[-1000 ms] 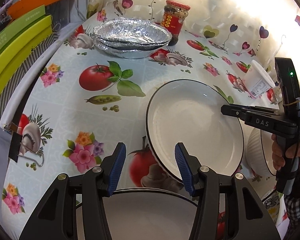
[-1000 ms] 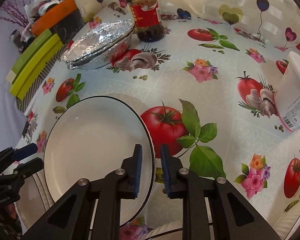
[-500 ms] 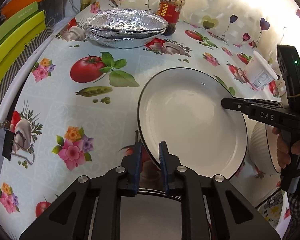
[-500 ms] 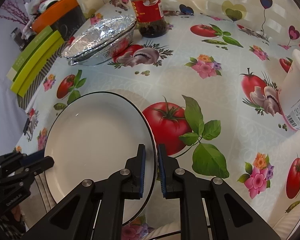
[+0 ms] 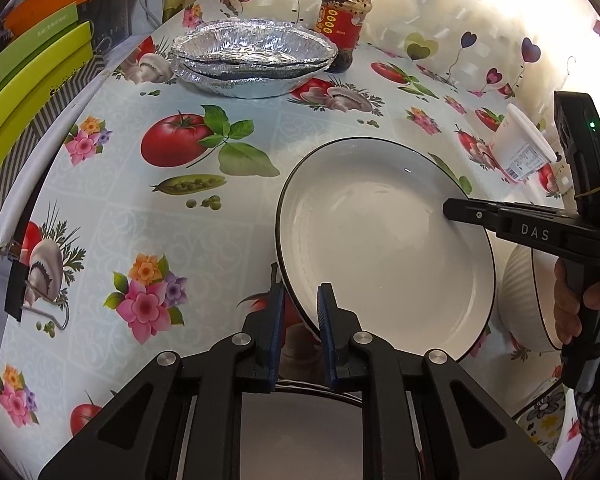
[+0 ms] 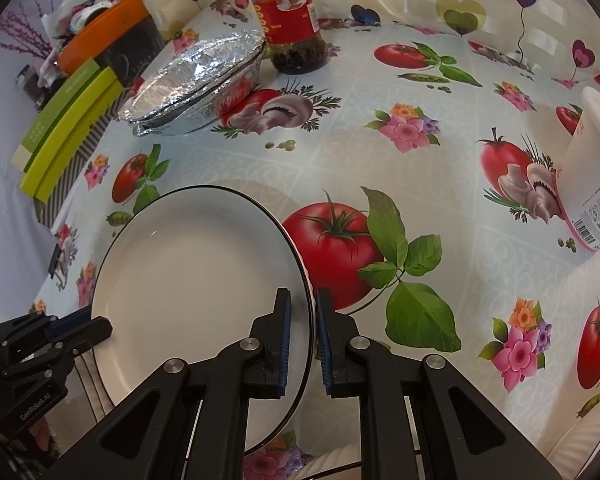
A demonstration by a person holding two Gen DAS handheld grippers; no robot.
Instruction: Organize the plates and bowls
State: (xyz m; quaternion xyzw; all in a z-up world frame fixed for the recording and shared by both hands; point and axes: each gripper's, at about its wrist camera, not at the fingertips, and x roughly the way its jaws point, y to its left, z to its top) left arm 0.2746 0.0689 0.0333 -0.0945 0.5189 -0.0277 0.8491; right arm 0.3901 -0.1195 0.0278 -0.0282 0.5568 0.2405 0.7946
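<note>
A white plate with a thin black rim [image 5: 384, 248] is held above the printed tablecloth by both grippers. My left gripper [image 5: 301, 312] is shut on its near left rim. My right gripper [image 6: 302, 312] is shut on the plate's right rim [image 6: 204, 280]. The right gripper also shows in the left wrist view [image 5: 456, 210], and the left gripper shows in the right wrist view [image 6: 96, 322]. Another white plate [image 5: 300, 432] lies under my left gripper. A ribbed white bowl [image 5: 524, 300] sits at the right, partly hidden by the hand.
A stack of foil trays [image 5: 252, 56] and a red-labelled jar [image 5: 342, 26] stand at the back. A white tub [image 5: 520, 148] lies on its side at the right. Green and orange boxes [image 5: 28, 92] line the table's left edge.
My left gripper closed from wide open onto the plate's rim. The right gripper tightened on the opposite rim. The plate has shifted slightly toward the back of the table.
</note>
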